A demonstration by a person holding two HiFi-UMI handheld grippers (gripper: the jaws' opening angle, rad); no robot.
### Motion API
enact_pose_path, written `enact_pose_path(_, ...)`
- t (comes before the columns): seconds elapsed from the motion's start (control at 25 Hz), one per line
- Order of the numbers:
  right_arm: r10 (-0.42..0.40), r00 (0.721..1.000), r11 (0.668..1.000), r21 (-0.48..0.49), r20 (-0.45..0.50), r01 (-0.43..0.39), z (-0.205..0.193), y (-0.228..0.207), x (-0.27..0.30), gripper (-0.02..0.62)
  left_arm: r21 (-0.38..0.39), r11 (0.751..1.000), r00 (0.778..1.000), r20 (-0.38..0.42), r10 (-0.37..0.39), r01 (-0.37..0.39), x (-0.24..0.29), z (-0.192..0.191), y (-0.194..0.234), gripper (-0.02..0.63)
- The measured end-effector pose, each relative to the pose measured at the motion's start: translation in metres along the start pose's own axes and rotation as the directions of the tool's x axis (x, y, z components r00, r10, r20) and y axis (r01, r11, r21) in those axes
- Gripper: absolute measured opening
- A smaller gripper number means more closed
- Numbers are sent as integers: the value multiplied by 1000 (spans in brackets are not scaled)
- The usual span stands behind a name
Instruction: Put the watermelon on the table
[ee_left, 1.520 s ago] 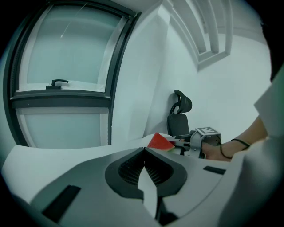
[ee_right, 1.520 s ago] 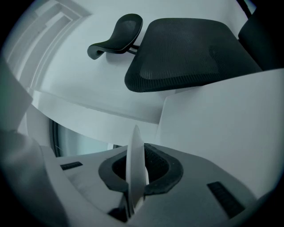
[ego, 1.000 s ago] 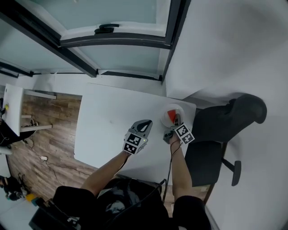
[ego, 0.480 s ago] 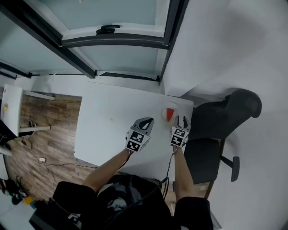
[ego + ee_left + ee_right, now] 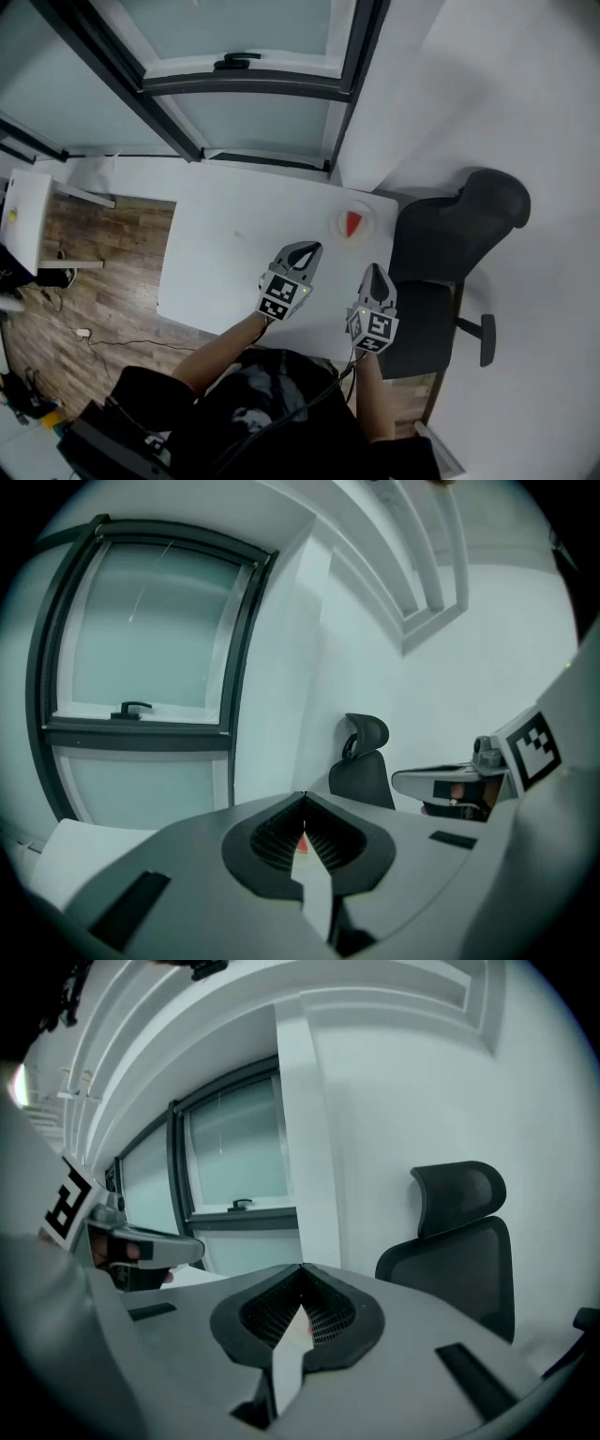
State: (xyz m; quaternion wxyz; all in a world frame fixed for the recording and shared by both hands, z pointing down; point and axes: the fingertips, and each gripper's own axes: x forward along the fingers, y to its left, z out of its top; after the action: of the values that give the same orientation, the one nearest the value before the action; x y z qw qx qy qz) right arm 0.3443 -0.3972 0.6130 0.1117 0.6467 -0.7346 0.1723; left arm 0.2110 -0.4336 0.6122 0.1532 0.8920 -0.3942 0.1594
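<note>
A red watermelon slice (image 5: pixel 353 223) lies on a small round white plate (image 5: pixel 343 225) near the far right corner of the white table (image 5: pixel 216 253). My right gripper (image 5: pixel 373 272) hovers near the table's right front edge, well back from the plate, shut with nothing between its jaws. My left gripper (image 5: pixel 307 249) hangs over the middle of the table, also shut and empty. In the left gripper view a sliver of the red slice (image 5: pixel 302 842) shows through the gap behind the shut tips (image 5: pixel 305 797). The right gripper view shows its own tips (image 5: pixel 302 1267) meeting.
A black office chair (image 5: pixel 469 234) stands right of the table against the white wall. A dark-framed window (image 5: pixel 253 56) with a handle runs along the far side. A small white side table (image 5: pixel 23 220) sits on the wood floor at the left.
The right gripper left the plate with the watermelon, opened, drew back toward me and up, then shut empty. The left gripper rose a little.
</note>
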Motion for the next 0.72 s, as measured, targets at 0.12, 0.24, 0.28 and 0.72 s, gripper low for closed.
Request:
enact_pose_path(0.12, 36, 999, 999, 23, 37, -36, 10, 19, -28, 11, 25, 1000, 1000, 26, 16, -17, -23, 5, -12, 5)
enact_pose_path(0.24, 56, 997, 998, 9, 52, -57, 15, 30, -48, 11, 33, 999, 999, 44, 11, -13, -41, 7, -29, 5)
enact_pose_path(0.28, 63, 996, 998, 5, 56, -64, 16, 33, -52, 11, 41, 999, 999, 47, 9, -11, -46, 7, -33, 5)
enact_pose_path(0.72, 146, 988, 989, 25, 56, -147, 6, 54, -73, 11, 55, 998, 999, 47, 27, -29, -79, -2, -67, 5)
